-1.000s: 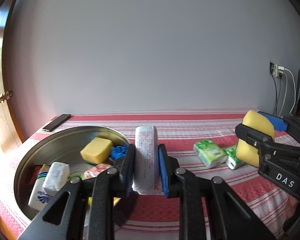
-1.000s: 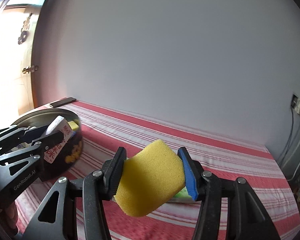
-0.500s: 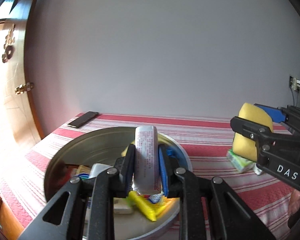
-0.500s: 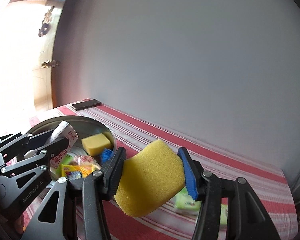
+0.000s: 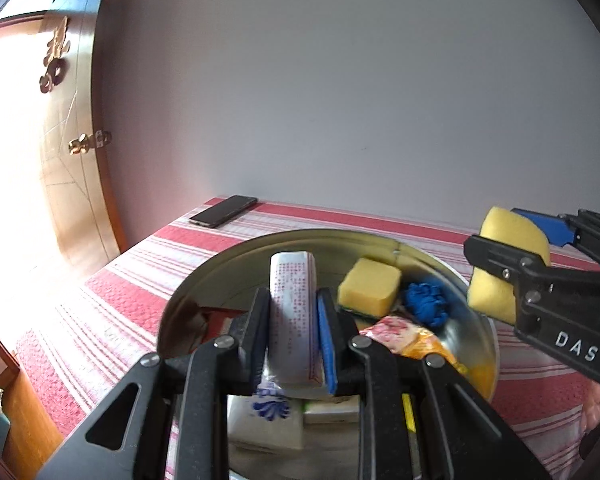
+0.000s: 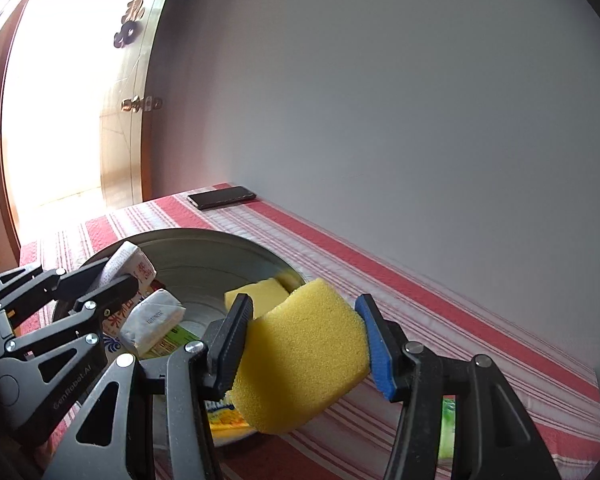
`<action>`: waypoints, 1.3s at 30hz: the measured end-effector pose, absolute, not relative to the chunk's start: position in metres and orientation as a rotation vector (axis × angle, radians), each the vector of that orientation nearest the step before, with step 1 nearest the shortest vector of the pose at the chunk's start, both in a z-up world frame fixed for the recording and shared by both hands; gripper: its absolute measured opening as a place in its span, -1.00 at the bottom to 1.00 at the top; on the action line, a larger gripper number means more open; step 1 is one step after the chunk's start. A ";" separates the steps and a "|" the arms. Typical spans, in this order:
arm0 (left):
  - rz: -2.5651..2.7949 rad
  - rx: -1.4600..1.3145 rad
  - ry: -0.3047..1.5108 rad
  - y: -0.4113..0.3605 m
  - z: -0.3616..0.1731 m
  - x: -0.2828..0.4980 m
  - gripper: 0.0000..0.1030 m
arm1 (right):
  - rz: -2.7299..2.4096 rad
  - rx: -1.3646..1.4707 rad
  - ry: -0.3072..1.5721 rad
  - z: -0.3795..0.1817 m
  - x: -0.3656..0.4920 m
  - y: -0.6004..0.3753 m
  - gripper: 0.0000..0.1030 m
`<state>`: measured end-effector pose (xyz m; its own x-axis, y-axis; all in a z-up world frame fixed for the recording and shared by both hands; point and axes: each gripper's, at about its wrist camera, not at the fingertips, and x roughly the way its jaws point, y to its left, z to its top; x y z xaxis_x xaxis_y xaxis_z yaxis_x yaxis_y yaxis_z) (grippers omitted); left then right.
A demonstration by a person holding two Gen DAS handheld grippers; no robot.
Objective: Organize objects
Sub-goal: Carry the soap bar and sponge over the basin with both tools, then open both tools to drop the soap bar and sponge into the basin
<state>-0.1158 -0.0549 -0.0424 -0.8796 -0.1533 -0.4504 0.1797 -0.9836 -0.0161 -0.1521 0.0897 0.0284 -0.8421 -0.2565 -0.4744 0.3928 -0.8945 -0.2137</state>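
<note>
Risk: yellow sponge (image 6: 304, 354) is sitting skewed in the right gripper (image 6: 308, 344) – could be slipping out short of the metal basin (image 5: 380, 240), landing on the striped cloth (image 5: 99, 312).
L gripper (image 5: 293, 328): jaws clamping a white packet (image 5: 293, 312), hanging over basin w/ packet upright.
R gripper: jaws part-open, pinching sponge, approx. at basin rim – pointing slightly downward.

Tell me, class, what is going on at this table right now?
A person is tidying small items into a round metal tin on a red striped cloth. The left gripper clamps a white printed packet above the tin. The right gripper squeezes a yellow sponge beside its rim. Another sponge already lies inside.
</note>
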 end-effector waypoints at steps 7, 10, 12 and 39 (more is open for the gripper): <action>-2.858 0.712 0.092 -0.068 -0.051 -0.125 -0.59 | -2.648 0.675 0.449 0.018 -0.162 0.071 0.08; -2.855 0.726 0.098 -0.070 -0.054 -0.128 -0.59 | -2.635 0.695 0.452 0.014 -0.168 0.066 0.08; -2.853 0.735 0.096 -0.071 -0.056 -0.130 -0.59 | -2.626 0.712 0.444 0.012 -0.173 0.064 0.08; -2.836 0.796 -0.021 -0.060 -0.070 -0.139 -0.59 | -2.588 0.837 0.389 -0.012 -0.198 0.062 0.08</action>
<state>-0.1392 -0.0602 -0.0703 -0.8363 -0.1909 -0.5140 0.1835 -0.9808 0.0658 -0.1980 0.0622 -0.0117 -0.7451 -0.2784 -0.6061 0.4441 -0.8850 -0.1395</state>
